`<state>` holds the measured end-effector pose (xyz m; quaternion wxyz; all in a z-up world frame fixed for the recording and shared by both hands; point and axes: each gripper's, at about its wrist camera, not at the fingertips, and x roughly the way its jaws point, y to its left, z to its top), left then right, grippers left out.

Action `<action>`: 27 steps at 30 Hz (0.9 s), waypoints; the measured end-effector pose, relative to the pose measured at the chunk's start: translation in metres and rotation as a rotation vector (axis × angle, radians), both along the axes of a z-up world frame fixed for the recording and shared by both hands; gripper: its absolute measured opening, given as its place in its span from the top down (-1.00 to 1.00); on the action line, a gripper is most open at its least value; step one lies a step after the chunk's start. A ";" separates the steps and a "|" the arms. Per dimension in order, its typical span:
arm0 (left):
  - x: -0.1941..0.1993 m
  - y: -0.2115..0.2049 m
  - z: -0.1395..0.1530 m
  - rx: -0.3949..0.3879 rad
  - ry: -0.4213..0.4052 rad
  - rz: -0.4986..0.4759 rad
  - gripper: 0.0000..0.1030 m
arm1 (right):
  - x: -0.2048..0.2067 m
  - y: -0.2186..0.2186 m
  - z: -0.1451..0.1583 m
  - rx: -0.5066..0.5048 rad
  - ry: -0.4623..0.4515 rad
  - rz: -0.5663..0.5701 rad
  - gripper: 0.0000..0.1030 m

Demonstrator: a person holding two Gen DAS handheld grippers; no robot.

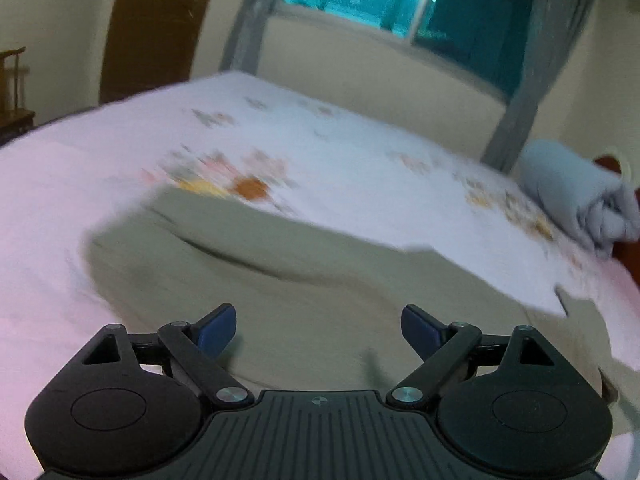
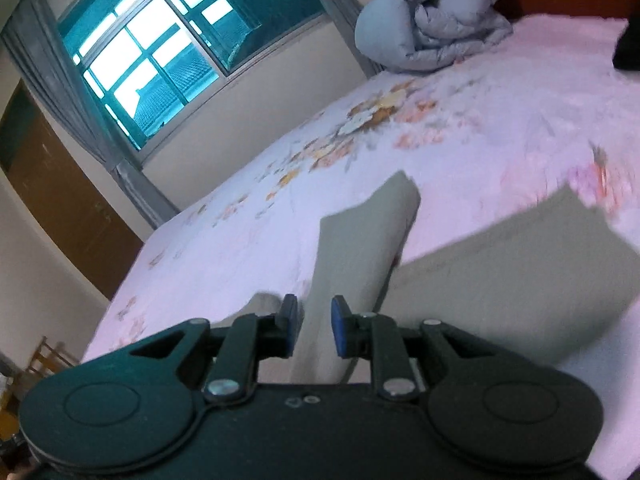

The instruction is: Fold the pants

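Observation:
Olive-green pants (image 1: 304, 280) lie spread on a white floral bedsheet (image 1: 320, 144). My left gripper (image 1: 318, 330) is open and empty, hovering just above the pants. In the right wrist view the two pant legs (image 2: 500, 276) stretch away over the sheet (image 2: 480, 112). My right gripper (image 2: 314, 326) has its jaws close together around a raised strip of one pant leg (image 2: 360, 248); the view is blurred and I cannot tell whether the pads press the cloth.
A rolled grey-blue duvet (image 1: 576, 196) sits at the head of the bed, also in the right wrist view (image 2: 432, 20). A window (image 2: 148, 52) with grey curtains is behind the bed. A wooden chair (image 2: 44, 360) stands beside the bed.

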<state>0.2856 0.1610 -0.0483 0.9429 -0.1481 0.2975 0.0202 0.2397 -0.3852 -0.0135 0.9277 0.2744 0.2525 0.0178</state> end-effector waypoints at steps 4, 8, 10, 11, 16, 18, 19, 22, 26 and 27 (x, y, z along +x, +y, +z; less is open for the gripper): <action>0.007 -0.068 -0.016 0.242 0.016 0.019 -0.73 | 0.019 0.003 0.006 -0.086 0.016 0.016 0.70; 0.020 -0.065 -0.037 0.259 0.102 0.162 -0.75 | 0.042 0.010 0.009 -0.178 0.037 0.060 0.67; 0.021 -0.062 -0.048 0.282 0.100 0.161 -0.84 | 0.061 0.018 0.006 -0.211 0.051 0.088 0.65; 0.019 -0.065 -0.053 0.297 0.090 0.166 -0.86 | 0.073 0.022 0.004 -0.236 0.060 0.096 0.64; 0.025 -0.071 -0.057 0.301 0.091 0.175 -1.00 | 0.144 0.038 -0.014 -0.334 0.139 0.106 0.61; 0.030 -0.071 -0.059 0.298 0.092 0.173 -1.00 | 0.171 0.045 -0.025 -0.369 0.188 0.103 0.61; 0.032 -0.073 -0.061 0.297 0.091 0.172 -1.00 | 0.185 0.050 -0.031 -0.397 0.218 0.100 0.61; 0.038 -0.070 -0.064 0.298 0.090 0.168 -1.00 | 0.214 0.065 -0.048 -0.502 0.293 0.103 0.51; 0.037 -0.070 -0.064 0.295 0.089 0.166 -1.00 | 0.221 0.077 -0.056 -0.596 0.331 0.129 0.94; 0.037 -0.070 -0.064 0.295 0.090 0.165 -1.00 | 0.217 0.075 -0.050 -0.582 0.312 0.120 1.00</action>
